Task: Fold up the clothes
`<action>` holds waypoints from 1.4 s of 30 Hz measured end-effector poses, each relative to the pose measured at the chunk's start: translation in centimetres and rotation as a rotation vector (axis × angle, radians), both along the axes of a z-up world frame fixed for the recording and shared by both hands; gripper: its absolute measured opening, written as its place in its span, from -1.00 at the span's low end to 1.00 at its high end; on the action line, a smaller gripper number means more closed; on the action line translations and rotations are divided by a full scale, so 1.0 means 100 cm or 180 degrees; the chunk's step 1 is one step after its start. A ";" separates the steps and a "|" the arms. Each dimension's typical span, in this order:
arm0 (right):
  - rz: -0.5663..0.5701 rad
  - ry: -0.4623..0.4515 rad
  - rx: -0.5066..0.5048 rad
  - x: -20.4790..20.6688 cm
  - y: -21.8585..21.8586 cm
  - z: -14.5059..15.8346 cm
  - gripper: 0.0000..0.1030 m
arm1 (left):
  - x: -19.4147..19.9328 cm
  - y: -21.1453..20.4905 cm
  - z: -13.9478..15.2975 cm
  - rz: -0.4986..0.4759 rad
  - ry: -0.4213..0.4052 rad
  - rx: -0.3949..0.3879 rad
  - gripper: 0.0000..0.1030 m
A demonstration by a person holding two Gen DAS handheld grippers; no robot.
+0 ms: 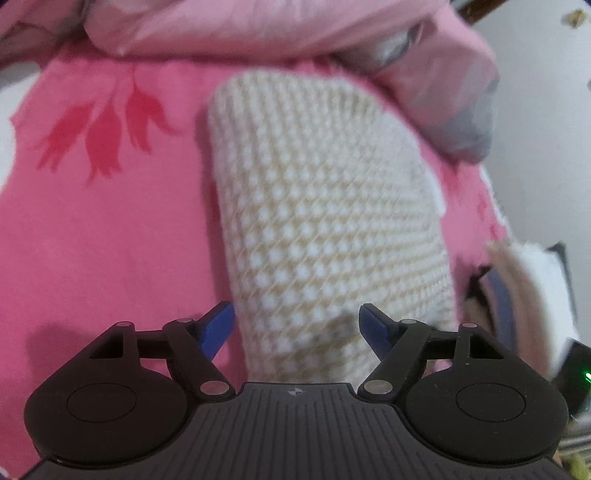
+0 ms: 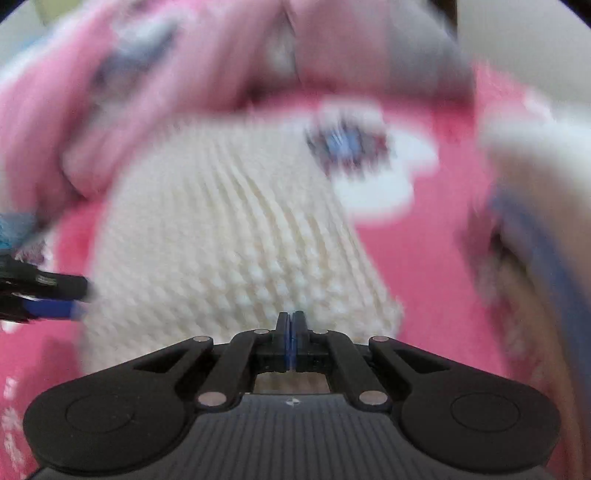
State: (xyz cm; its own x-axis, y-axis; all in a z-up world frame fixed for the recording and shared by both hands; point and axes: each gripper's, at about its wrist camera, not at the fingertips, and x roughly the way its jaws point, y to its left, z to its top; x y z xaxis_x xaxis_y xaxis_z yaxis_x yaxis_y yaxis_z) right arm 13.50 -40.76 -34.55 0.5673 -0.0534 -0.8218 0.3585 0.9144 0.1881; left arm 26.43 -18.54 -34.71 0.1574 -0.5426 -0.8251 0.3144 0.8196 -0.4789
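A cream knitted garment (image 1: 317,221) lies on a bright pink bedspread (image 1: 110,240) printed with darker leaf shapes, its long axis running straight away from the left claw (image 1: 297,328). That claw stands wide, its blue pads either side of the knit's near end without pinching it; whether the pads touch the wool cannot be told. From the right wrist view, the right claw (image 2: 291,325) is pressed closed, fingertips together at the near hem of the same knit (image 2: 229,229). Whether a fold of wool is caught between them is not clear, since motion blur smears the frame. At the left edge of that view the other claw's blue-tipped finger (image 2: 55,308) reaches in beside the knit's side, so both tools sit at the garment's near end, close together. A paler pink quilt (image 1: 258,29) is bunched beyond the far end, and a white patch with a blue motif (image 2: 347,144) shows on the bedspread past the knit. A heap of other fabric (image 1: 524,288) lies to the right. The piece appears narrow already, perhaps folded lengthwise; the likely next fold would carry the near end away toward the far end, along that long axis. The left claw, straddling the end squarely, looks better placed to take hold.
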 end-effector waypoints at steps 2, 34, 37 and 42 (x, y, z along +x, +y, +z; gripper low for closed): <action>0.0102 0.0119 0.0004 0.007 -0.003 -0.015 -1.00 | -0.001 0.000 -0.006 0.0081 -0.0012 -0.0042 0.52; 0.0539 0.0046 0.1091 0.146 -0.126 0.002 0.44 | 0.044 -0.001 -0.021 0.0627 0.0273 -0.0726 0.84; 0.0634 0.0146 0.1316 0.169 -0.134 -0.013 0.51 | 0.052 0.002 -0.028 0.0709 0.0328 -0.0778 0.83; 0.0723 0.0229 0.1665 0.190 -0.146 -0.035 0.69 | 0.069 0.000 -0.046 0.0845 0.0480 -0.0999 0.84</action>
